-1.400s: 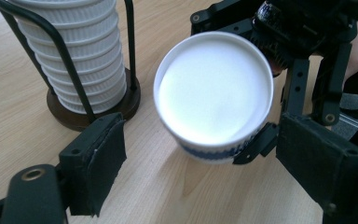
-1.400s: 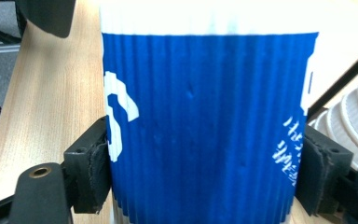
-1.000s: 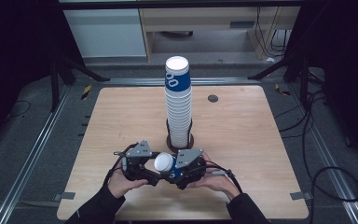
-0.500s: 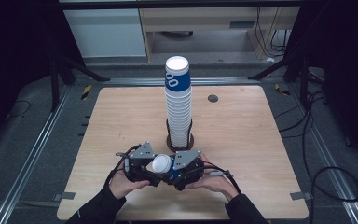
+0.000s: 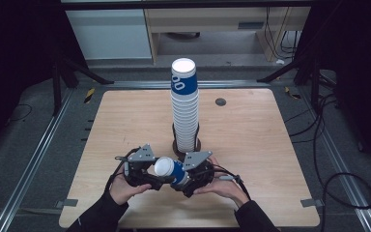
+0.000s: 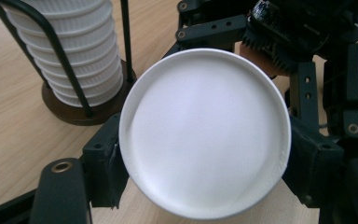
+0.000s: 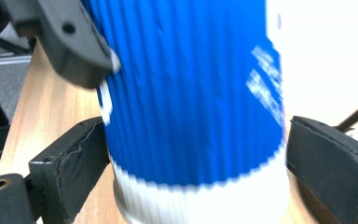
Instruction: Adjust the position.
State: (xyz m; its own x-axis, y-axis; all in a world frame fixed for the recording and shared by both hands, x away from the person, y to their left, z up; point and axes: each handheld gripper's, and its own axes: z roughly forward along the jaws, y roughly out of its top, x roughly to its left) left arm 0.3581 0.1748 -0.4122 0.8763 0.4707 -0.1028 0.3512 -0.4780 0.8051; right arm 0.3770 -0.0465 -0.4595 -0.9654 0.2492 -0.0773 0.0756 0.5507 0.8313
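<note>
While the right claw [image 5: 181, 180] has just been opening, its jaws now stand wide with the blue paper cup [image 5: 170, 169] between them, a gap showing at one pad in the right gripper view, and the left claw [image 5: 155, 181] pinches that cup near its white base. At twelve o'clock from the cup, close by on the counter [image 5: 251, 145], rises the tall cup stack [image 5: 184, 104] in its black wire holder [image 6: 60, 60], whose wooden foot shows in the left gripper view.

A blue ribbed paper cup [image 5: 170, 170] with a white base lies sideways above the table's near edge.
</note>
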